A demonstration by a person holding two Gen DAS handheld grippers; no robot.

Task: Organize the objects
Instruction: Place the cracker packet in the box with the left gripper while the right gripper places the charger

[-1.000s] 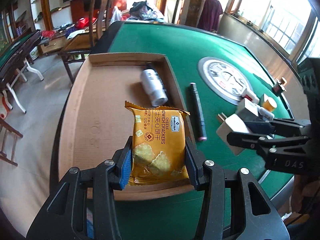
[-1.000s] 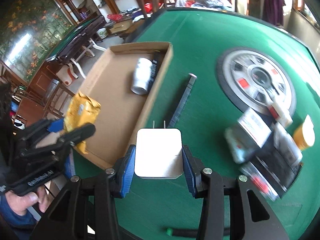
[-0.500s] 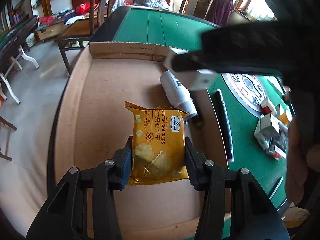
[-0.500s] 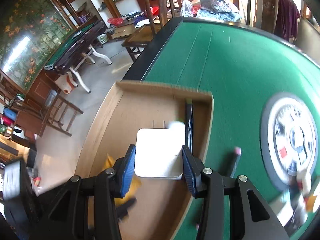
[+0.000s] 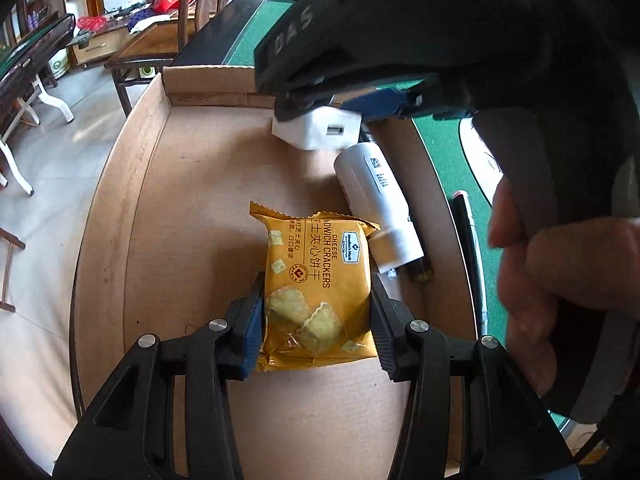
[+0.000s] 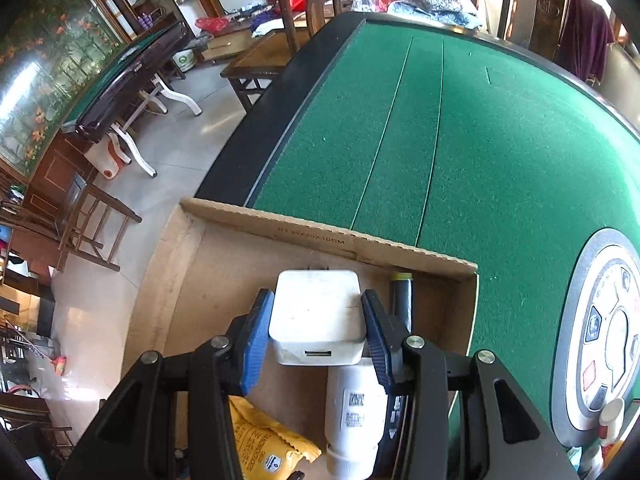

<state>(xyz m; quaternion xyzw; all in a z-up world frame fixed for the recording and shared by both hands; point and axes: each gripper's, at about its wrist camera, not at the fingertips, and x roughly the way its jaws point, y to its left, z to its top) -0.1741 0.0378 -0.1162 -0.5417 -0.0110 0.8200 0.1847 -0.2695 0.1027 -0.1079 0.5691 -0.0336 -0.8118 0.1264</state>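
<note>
My left gripper [image 5: 316, 320] is shut on a yellow cheese cracker packet [image 5: 316, 280] and holds it low over the floor of the cardboard box [image 5: 168, 208]. My right gripper [image 6: 318, 320] is shut on a white charger plug [image 6: 318, 312], held inside the box near its far wall [image 6: 320, 236]; the plug also shows in the left wrist view [image 5: 316, 132]. A white bottle [image 5: 378, 208] lies in the box to the right of the packet, and it shows under the plug in the right wrist view [image 6: 352, 412]. The packet's corner shows in the right wrist view [image 6: 272, 452].
A dark pen-like stick [image 6: 402, 296] lies along the box's right wall. Another dark stick [image 5: 470, 248] lies on the green felt table [image 6: 460, 140] outside the box. The table's round control panel [image 6: 604, 332] is at the right. Chairs and another table stand beyond the edge.
My right gripper has carried the plug further into the box, close to the far wall. My left gripper has moved the packet deeper and lower into the box, beside the bottle.
</note>
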